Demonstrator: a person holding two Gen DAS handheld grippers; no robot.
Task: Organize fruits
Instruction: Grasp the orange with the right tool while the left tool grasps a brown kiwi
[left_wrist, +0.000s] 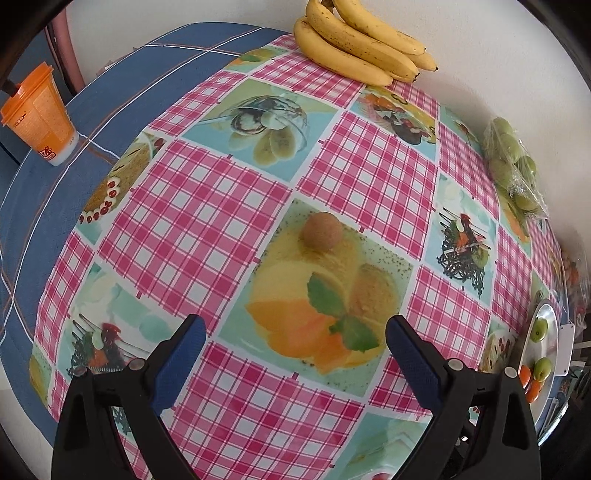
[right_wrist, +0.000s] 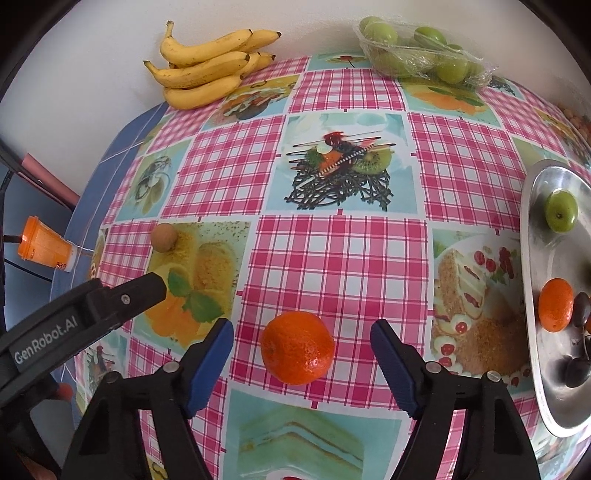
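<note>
A: Tangerine (right_wrist: 297, 348) sits right between the right gripper's (right_wrist: 302, 363) two blue pads, centred in the gap, resting on the checked tablecloth (right_wrist: 332, 258)

B: Pinched already?

A: Not that I can see. There's cloth showing on either side of it, between peel and pads, so the jaws stand spread around it with nothing held. It's round, so no long axis to line up with; the fingers only need to shut straight across it

B: And the left gripper (left_wrist: 295, 356)?

A: Spread wide too, empty. Ahead of its jaws, beyond the fingertips and roughly on their centre line, lies a small brown round fruit (left_wrist: 322, 231), well apart from them. From the right wrist's view that same fruit is far off to the left, past the left gripper's finger, so the left hand is plainly the nearer one for it

B: Where would the tangerine go?

A: My guess is the metal tray (right_wrist: 532, 258), off to the right of the right jaws, which already carries a green fruit (right_wrist: 561, 210), another tangerine (right_wrist: 555, 304) and some dark fruits. So the right hand is nearer both the tangerine and the tray

B: Risk?

A: A round fruit could roll out forward if the pads close off-centre
</note>
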